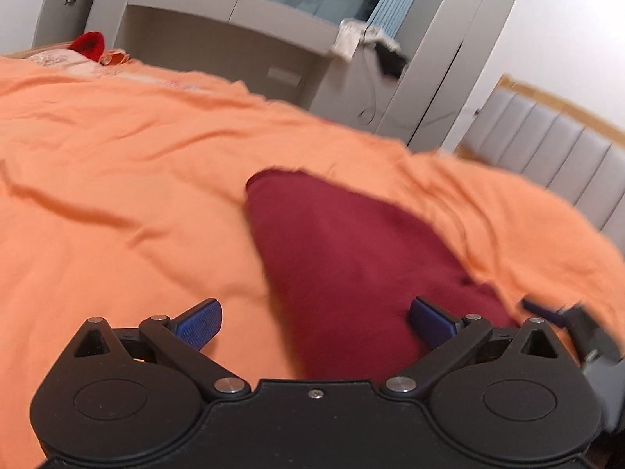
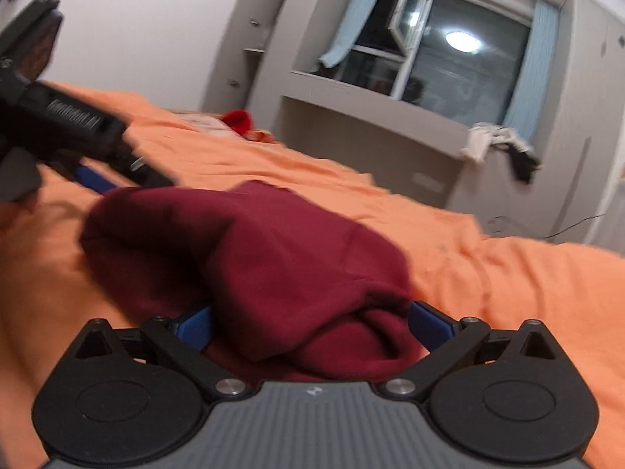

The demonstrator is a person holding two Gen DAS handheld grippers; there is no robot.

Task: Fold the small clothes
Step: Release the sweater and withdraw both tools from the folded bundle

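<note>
A dark red garment point(image 1: 343, 258) lies on the orange bedsheet point(image 1: 117, 164). My left gripper point(image 1: 314, 322) is open, low over the sheet, its right finger over the garment's near edge and its left finger over bare sheet. In the right wrist view the garment point(image 2: 265, 258) is bunched up, and its near fold lies between the spread fingers of my right gripper point(image 2: 312, 324), which is open. The left gripper's body point(image 2: 70, 133) shows at the far left, beside the garment's far end. The right gripper's tip point(image 1: 562, 316) shows at the garment's right edge.
A bright red item point(image 1: 88, 45) and pale patterned cloth lie at the far end of the bed. A grey window ledge with draped cloths point(image 2: 496, 144) stands beyond the bed. A grey padded headboard point(image 1: 554, 152) is at the right.
</note>
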